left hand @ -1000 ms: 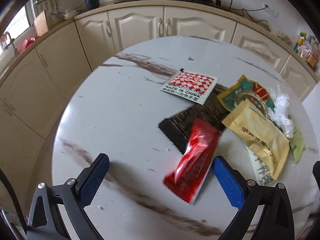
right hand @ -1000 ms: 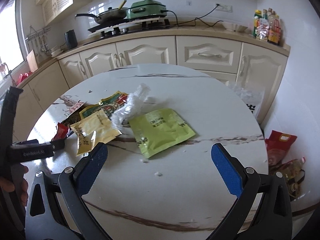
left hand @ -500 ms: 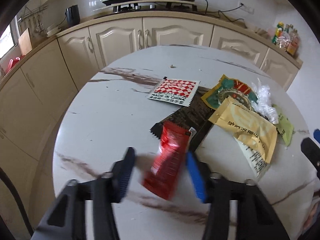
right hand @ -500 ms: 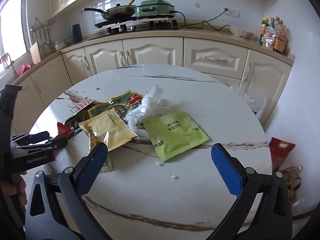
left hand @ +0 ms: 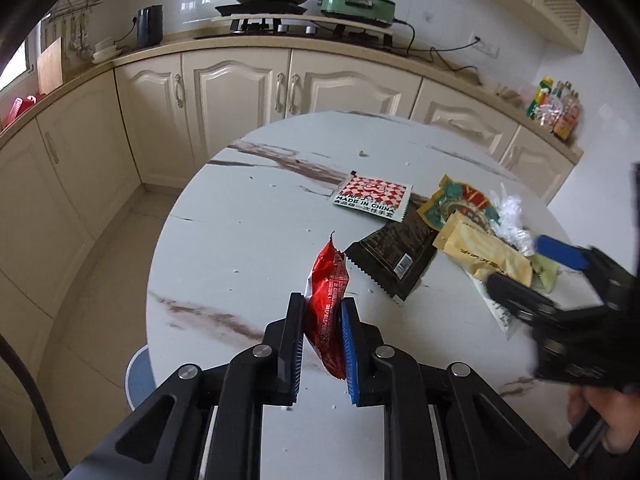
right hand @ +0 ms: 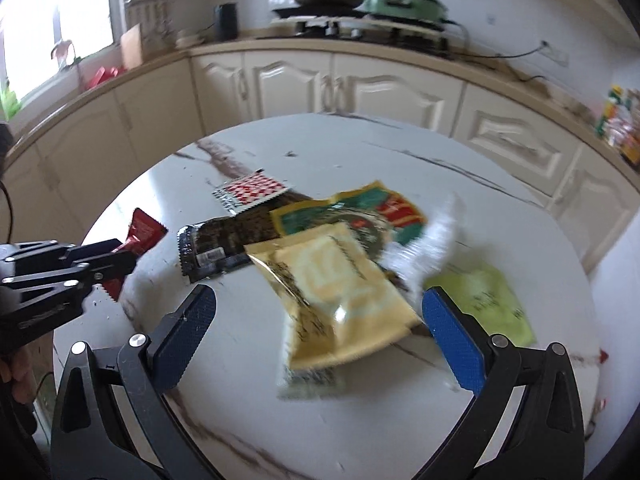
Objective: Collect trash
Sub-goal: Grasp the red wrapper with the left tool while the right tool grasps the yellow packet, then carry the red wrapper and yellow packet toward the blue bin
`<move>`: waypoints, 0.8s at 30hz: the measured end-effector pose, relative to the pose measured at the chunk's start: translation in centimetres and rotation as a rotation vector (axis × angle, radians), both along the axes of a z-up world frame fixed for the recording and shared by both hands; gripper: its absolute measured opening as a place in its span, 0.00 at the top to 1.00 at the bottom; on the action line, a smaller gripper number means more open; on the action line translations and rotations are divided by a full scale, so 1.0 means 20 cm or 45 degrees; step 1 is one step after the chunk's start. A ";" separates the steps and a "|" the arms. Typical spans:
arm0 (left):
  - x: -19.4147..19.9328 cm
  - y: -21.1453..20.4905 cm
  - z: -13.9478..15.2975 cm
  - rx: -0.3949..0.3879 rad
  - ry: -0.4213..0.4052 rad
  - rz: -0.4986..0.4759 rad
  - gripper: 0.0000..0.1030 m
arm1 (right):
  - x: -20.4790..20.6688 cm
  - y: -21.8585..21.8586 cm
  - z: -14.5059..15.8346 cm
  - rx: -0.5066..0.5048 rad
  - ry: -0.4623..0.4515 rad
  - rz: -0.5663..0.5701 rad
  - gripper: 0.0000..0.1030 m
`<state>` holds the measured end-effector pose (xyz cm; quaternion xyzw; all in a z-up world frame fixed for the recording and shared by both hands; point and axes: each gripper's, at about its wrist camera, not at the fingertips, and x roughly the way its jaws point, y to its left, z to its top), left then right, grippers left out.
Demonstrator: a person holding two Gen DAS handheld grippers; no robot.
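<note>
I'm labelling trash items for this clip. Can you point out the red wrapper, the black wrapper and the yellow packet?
red wrapper (left hand: 329, 280): left wrist view, upper half above the pads.
black wrapper (left hand: 394, 256): left wrist view, centre, near barcode.
yellow packet (right hand: 340, 280): right wrist view, middle of front face.

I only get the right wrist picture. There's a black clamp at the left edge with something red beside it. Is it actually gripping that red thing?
Observer: Yes. In the left wrist view the left gripper has its jaws shut on the red wrapper, which stands up between them.
Operator: My picture is blurry. Does the red-checked packet say anything?
Observer: The red-checked packet reads "MADE IN CHINA" along its near edge.
Operator: Who is holding my clamp?
Observer: A person's bare hand shows behind the right gripper, whose jaws are wide open.
</note>
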<state>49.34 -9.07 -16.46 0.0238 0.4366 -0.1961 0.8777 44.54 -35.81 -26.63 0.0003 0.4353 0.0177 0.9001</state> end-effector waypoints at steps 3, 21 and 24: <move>-0.02 0.04 0.04 -0.019 -0.007 -0.014 0.87 | 0.06 0.04 -0.06 -0.033 0.062 0.023 0.30; -0.19 0.18 0.21 -0.135 -0.038 -0.082 0.87 | -0.06 0.00 0.11 -0.005 -0.021 -0.006 0.86; -0.23 0.24 0.25 -0.156 -0.050 -0.077 0.87 | -0.10 0.03 0.16 0.010 -0.060 -0.009 0.87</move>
